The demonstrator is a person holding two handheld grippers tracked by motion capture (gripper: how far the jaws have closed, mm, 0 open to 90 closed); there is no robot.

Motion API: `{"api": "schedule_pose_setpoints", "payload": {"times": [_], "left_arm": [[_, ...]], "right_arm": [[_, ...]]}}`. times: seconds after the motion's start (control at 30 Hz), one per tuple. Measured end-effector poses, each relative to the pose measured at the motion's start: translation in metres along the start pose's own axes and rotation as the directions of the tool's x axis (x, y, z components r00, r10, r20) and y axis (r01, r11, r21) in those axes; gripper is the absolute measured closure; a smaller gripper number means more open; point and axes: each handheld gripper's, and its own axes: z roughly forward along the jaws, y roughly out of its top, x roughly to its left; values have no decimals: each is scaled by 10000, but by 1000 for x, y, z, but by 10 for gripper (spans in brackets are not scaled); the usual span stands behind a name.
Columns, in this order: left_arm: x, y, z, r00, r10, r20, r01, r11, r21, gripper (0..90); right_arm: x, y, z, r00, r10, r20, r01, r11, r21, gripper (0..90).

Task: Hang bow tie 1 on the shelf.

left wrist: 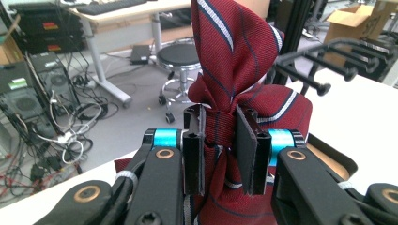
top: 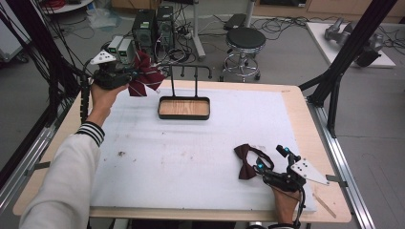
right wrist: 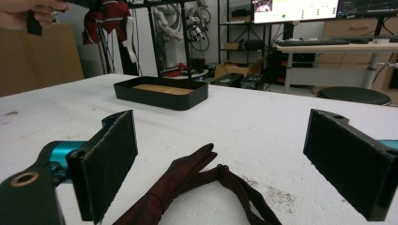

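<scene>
Above the far left corner of the table (top: 296, 114), a striped red bow tie (top: 145, 74) hangs pinched at its knot between the jaws of the left gripper (top: 125, 79), held up in the air close to the black rack (top: 184, 98), whose hooked arms (left wrist: 324, 61) reach out just beside the cloth in the left gripper view. The step in hand looks like carrying this tie to the rack to hang it; the next move would call for bringing the tie's loop or band over one of the hooks before letting go, with care that the cloth does not slip off the thin bar. Near the front right, a second, plain dark red bow tie (top: 247, 162) lies flat on the white mat, and the right gripper (top: 272, 160) rests just beside it with its jaws spread wide on either side of the tie's end, gripping nothing. Two bow ties, two grippers and one rack with a wooden-floored tray can be counted.
</scene>
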Motion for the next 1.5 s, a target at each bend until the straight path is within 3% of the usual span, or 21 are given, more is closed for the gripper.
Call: {"api": "schedule_pose_setpoints", "payload": {"times": [0.27,0.77,0.83,0.97,1.0,1.17,1.33,1.5], "left_arm": [[-2,-14,2,9992,401,74,-404,9974,591,738],[-4,-17,5,9993,335,143,-345,9966,745,721],[-4,-18,6,9996,204,178,-217,9970,737,619],[-2,-21,8,9999,-66,142,55,9968,795,203],[-2,-21,7,9998,-54,176,42,9978,661,159],[-5,-18,-6,9977,226,634,-214,9996,-187,152],[-11,-16,-19,9934,342,1098,-273,9976,-635,152],[-19,-20,-33,9881,224,1521,-108,9970,-772,152]], "right_arm": [[1,0,0,10000,28,19,-28,10000,10,92],[1,0,0,10000,44,6,-44,10000,0,92],[1,0,0,10000,56,15,-56,10000,-1,92],[1,0,0,10000,81,19,-81,10000,-1,93],[1,0,-1,9999,132,23,-132,9999,0,93],[0,0,0,9999,129,41,-129,9999,16,92],[0,0,0,9999,113,58,-113,9999,-7,93],[0,0,0,9999,112,69,-112,9999,11,92]]}}
